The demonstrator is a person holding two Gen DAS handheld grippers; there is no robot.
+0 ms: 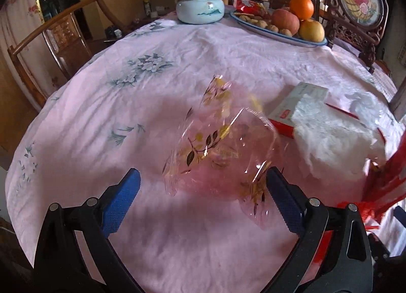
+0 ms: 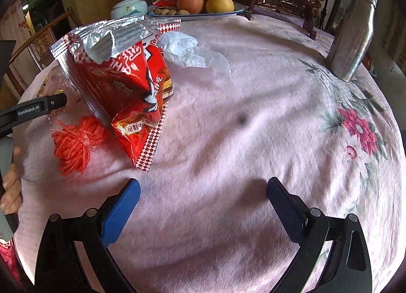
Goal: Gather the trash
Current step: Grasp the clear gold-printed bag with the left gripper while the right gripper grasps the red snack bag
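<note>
A clear cellophane wrapper (image 1: 218,145) printed with gold leaves lies crumpled on the pink tablecloth (image 1: 157,64). My left gripper (image 1: 203,173) is open just over its near part, and the right-hand pad (image 1: 284,204) is at the wrapper's edge. An opened red snack bag (image 2: 127,82) with a silver lining stands ahead and left of my right gripper (image 2: 203,182). That gripper is open, with only bare cloth between its fingers. A red mesh bundle (image 2: 73,140) lies beside the bag, and crumpled white plastic (image 2: 182,49) lies behind it.
A tissue pack (image 1: 299,105) with white tissue (image 1: 330,140) lies right of the wrapper. At the far edge stand a lidded ceramic jar (image 1: 200,8), a fruit plate (image 1: 276,34) and a carved screen (image 1: 360,6). A steel flask (image 2: 352,34) stands at the right. A wooden chair (image 1: 55,39) is at the left.
</note>
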